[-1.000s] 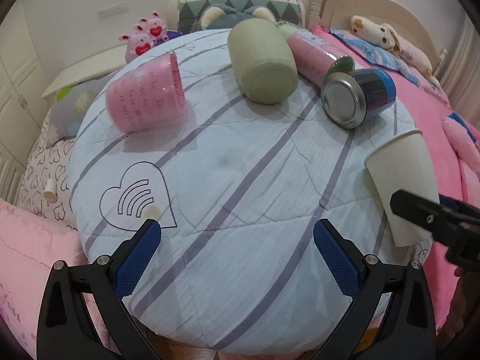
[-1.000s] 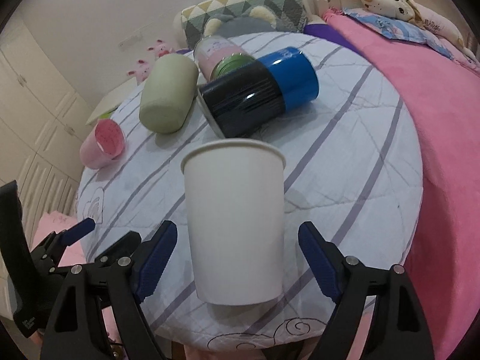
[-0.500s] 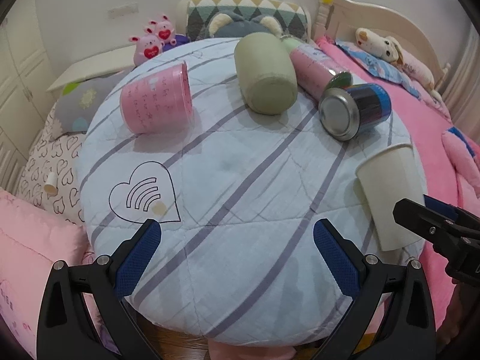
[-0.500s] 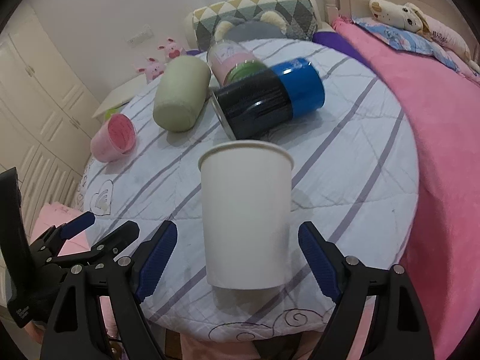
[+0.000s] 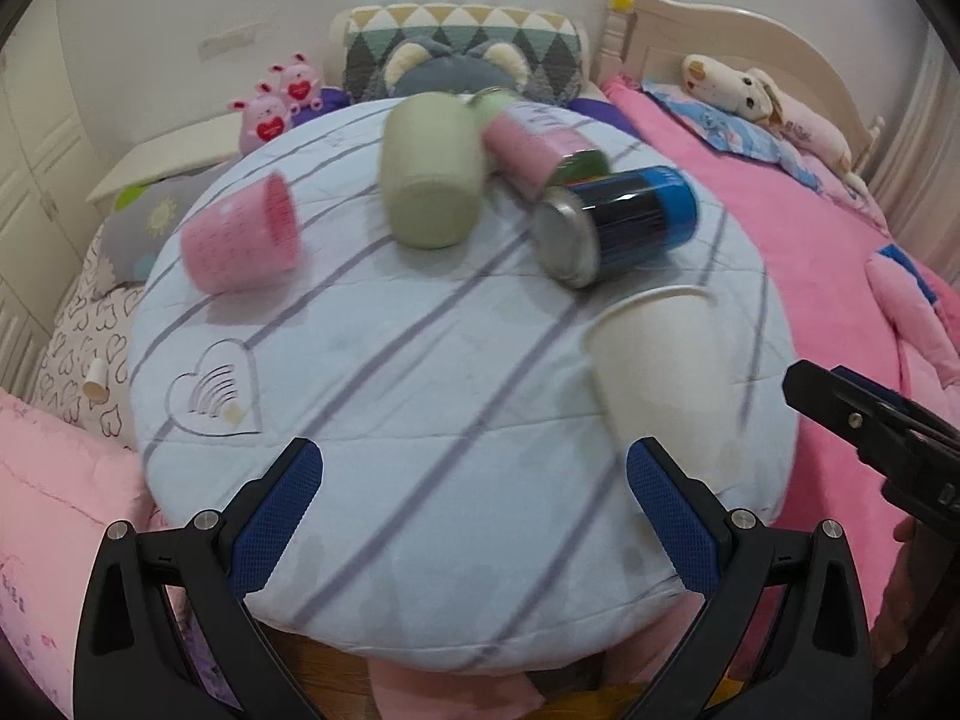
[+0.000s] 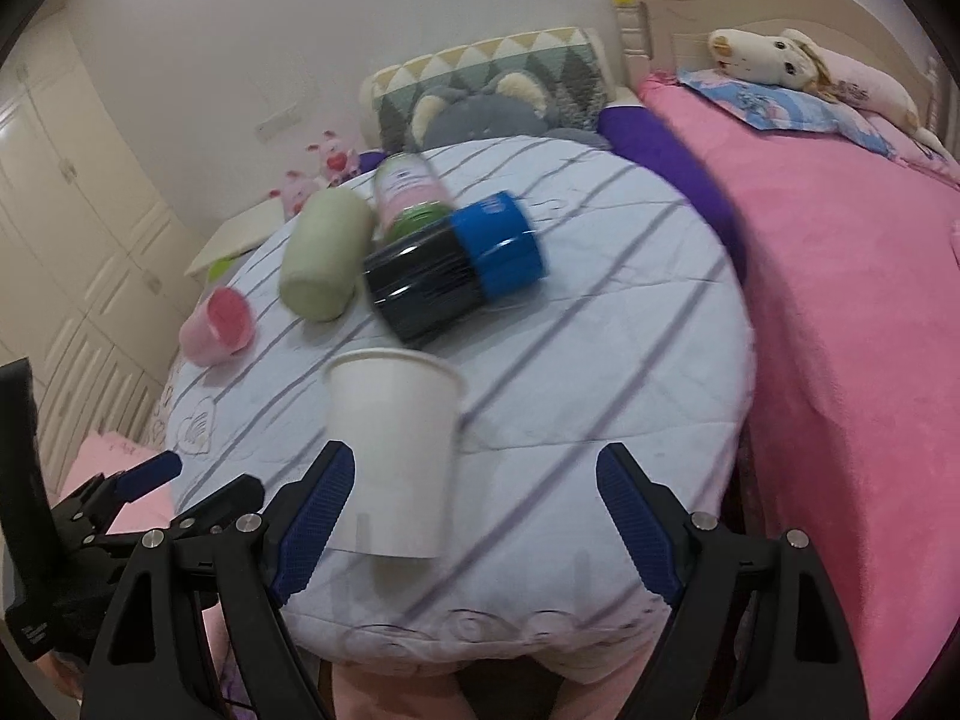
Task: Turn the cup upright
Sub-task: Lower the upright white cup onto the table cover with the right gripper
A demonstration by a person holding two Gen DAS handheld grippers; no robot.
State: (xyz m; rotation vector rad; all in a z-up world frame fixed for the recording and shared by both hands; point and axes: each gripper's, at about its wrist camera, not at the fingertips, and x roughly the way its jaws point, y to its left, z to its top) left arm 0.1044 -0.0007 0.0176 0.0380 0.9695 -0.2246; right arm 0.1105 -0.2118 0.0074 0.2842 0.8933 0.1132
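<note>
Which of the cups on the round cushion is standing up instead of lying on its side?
The white paper cup, near the right gripper. The pink cup, green cup and blue-black tumbler all lie on their sides.

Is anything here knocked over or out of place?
Yes. Every container on the round cushion lies tipped on its side: the white paper cup, blue-and-black can, green cup, pink cup and pink bottle. Nothing looks spilled.
</note>
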